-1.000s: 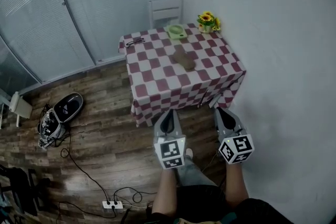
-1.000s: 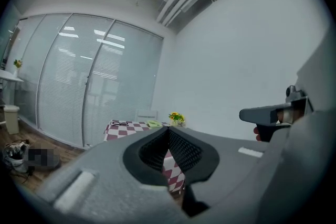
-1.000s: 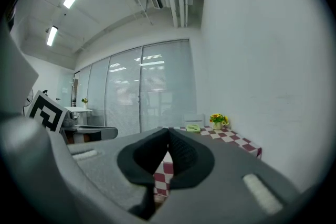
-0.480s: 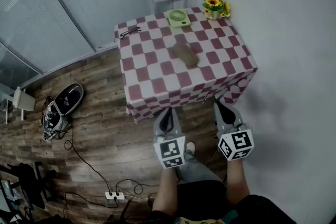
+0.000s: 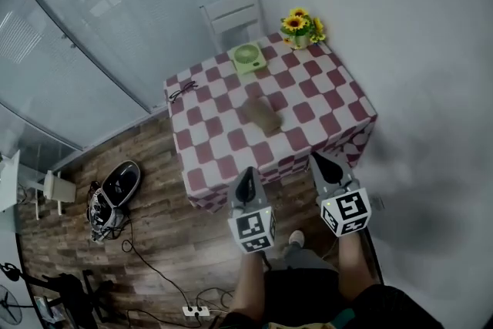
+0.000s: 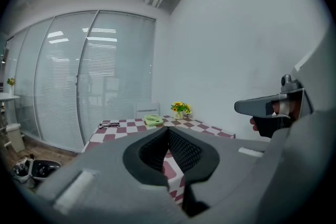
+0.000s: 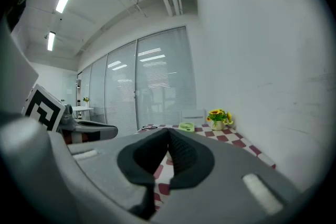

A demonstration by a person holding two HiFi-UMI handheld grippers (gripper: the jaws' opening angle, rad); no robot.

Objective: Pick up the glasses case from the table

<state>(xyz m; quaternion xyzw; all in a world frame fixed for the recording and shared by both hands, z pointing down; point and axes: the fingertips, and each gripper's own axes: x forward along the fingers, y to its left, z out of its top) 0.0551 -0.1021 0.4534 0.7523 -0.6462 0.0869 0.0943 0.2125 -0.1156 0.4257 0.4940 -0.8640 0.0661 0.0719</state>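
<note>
The brown glasses case (image 5: 262,113) lies near the middle of the red-and-white checked table (image 5: 308,139). Both grippers are held side by side at the table's near edge, short of the case. In the head view my left gripper (image 5: 246,175) points at the front of the cloth, and my right gripper (image 5: 322,162) is beside it. Each has its jaws together with nothing between them. In the left gripper view the jaws of my left gripper (image 6: 168,131) hide the case. In the right gripper view my right gripper (image 7: 169,134) does the same.
On the table stand a green round object (image 5: 246,58), a pot of yellow flowers (image 5: 300,27) and a pair of glasses (image 5: 183,92). A white chair (image 5: 231,11) stands behind it. A white wall runs along the right. A bag (image 5: 115,185), cables and a power strip (image 5: 195,311) lie on the wooden floor.
Both grippers have advanced together toward the table, whose near edge now lies just ahead of their tips. Their jaws have stayed together.
</note>
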